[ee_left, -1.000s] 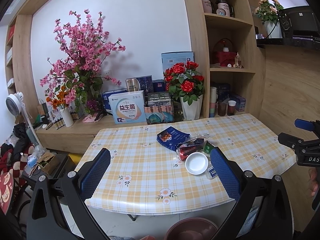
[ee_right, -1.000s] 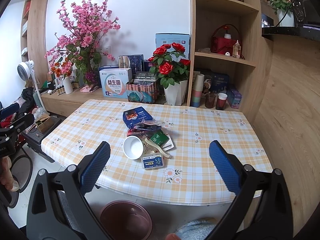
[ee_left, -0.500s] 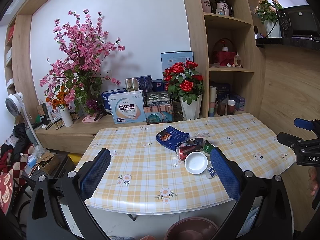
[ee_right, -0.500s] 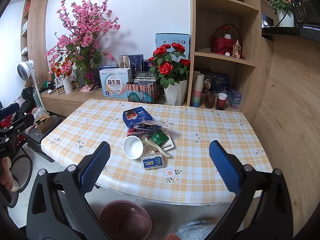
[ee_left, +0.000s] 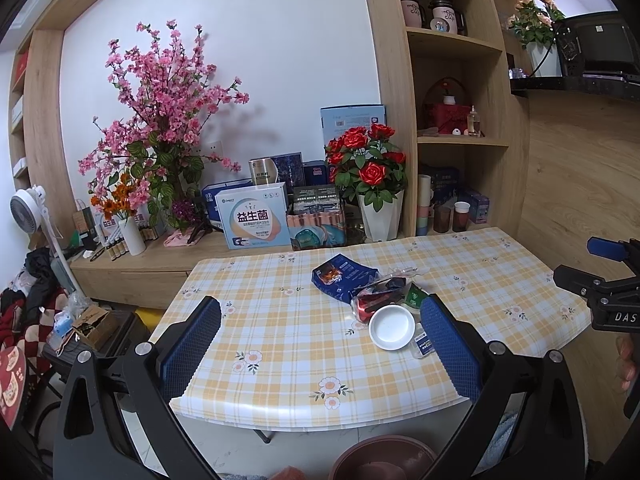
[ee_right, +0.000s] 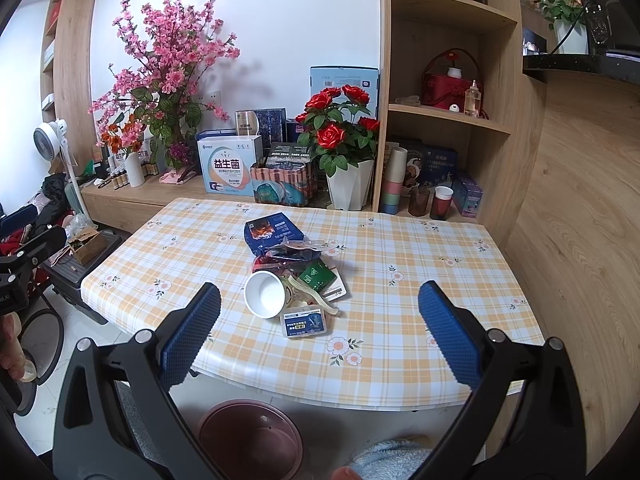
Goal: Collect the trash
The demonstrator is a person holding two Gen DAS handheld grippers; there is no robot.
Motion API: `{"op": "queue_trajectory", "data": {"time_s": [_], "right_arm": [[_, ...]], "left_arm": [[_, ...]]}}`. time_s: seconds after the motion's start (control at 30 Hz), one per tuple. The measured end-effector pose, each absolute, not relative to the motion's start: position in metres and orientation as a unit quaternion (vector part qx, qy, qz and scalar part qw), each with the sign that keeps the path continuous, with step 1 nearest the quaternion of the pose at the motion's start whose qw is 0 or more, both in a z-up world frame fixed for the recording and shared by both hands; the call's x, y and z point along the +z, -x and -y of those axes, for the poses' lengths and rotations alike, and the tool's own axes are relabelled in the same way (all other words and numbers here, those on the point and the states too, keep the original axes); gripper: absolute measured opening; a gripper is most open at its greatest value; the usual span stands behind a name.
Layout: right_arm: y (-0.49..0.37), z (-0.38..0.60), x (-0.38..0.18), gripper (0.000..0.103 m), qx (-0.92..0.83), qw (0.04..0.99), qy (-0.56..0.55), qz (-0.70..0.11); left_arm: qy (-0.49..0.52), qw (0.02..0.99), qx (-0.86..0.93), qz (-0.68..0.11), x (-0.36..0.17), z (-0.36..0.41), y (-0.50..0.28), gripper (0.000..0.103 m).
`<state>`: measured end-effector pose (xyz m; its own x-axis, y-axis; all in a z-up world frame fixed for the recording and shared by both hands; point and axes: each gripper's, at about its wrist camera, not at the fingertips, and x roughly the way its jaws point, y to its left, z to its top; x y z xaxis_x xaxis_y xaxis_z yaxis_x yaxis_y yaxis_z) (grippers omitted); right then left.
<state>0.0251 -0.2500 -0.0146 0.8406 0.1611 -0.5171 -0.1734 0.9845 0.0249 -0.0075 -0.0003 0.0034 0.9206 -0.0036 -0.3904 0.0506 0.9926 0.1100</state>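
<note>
A pile of trash lies mid-table: a white paper cup (ee_right: 264, 294) on its side, a blue packet (ee_right: 272, 232), a green sachet (ee_right: 317, 275), a small blue-and-white box (ee_right: 306, 322), and crumpled wrappers. In the left wrist view the cup (ee_left: 392, 327) and blue packet (ee_left: 342, 276) sit right of centre. A brown bin (ee_right: 250, 434) stands on the floor under the table's near edge; it also shows in the left wrist view (ee_left: 384, 458). My left gripper (ee_left: 320, 344) and right gripper (ee_right: 320, 332) are both open and empty, held back from the table's near edge.
The table (ee_right: 420, 280) has a yellow plaid cover. Behind it a sideboard holds a rose pot (ee_right: 350, 190), boxes (ee_right: 230, 170) and a pink blossom vase (ee_right: 134, 170). Wooden shelves (ee_right: 448, 112) stand right. A fan (ee_right: 50, 144) and clutter are left.
</note>
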Motion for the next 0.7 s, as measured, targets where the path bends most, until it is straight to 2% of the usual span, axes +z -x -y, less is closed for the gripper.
{"op": "queue_trajectory", "data": {"time_s": [0.17,0.4,0.7], "right_arm": [[-0.031,0.253,-0.026,0.098,0.083,0.959,0.018,-0.27],[-0.046,0.259,-0.053,0.098,0.095,0.955,0.004,-0.282],[-0.094,0.261,-0.127,0.098,0.114,0.93,-0.008,-0.349]], "left_arm": [[-0.04,0.981,-0.042,-0.188,-0.001,-0.006,0.008,0.098],[-0.037,0.975,-0.036,-0.216,-0.035,-0.011,-0.021,0.098],[-0.057,0.958,-0.045,-0.279,-0.1,-0.012,-0.076,0.098]]}}
